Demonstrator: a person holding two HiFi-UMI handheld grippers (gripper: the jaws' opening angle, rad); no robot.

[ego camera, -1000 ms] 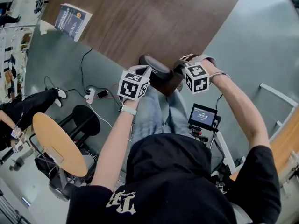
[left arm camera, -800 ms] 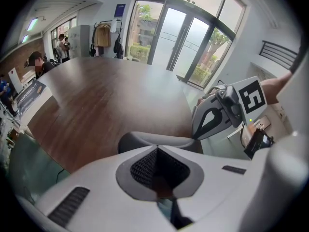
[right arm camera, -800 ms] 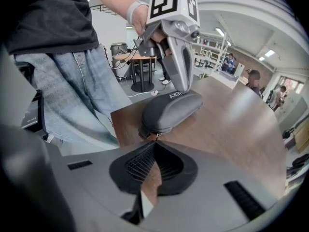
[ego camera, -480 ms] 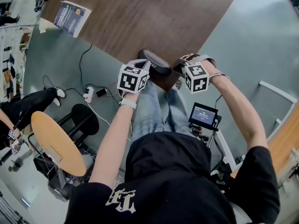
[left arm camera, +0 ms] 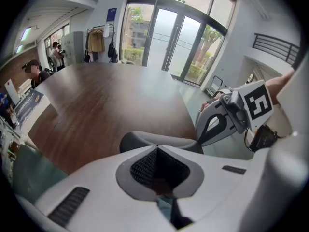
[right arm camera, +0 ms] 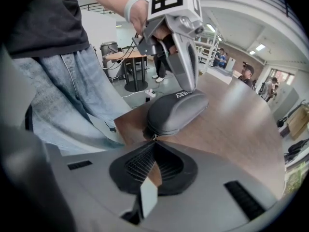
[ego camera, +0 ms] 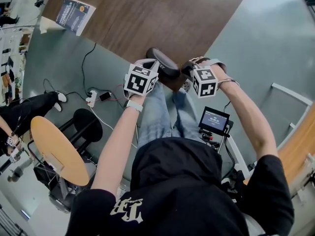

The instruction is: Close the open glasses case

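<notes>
A dark grey glasses case (ego camera: 162,63) lies with its lid down at the near corner of the brown table (ego camera: 147,18). In the right gripper view the case (right arm camera: 176,111) sits just beyond my right gripper (right arm camera: 154,143), whose jaws meet on the small metal zipper pull (right arm camera: 153,137) at the case's near end. My left gripper (right arm camera: 189,88) comes down from above, its tips resting on the far part of the lid. In the left gripper view the left gripper (left arm camera: 157,148) is shut, the case (left arm camera: 159,140) right behind its tips and the right gripper (left arm camera: 205,137) to the right.
A book (ego camera: 75,14) lies at the table's far left corner. Below the table are the person's legs, a small monitor (ego camera: 213,121), a round wooden stool (ego camera: 59,149), a power strip (ego camera: 93,99) with cables, and a seated person (ego camera: 29,109).
My right gripper has slid a little sideways at the case's end. The left gripper stays on the lid, and the case has kept its place.
</notes>
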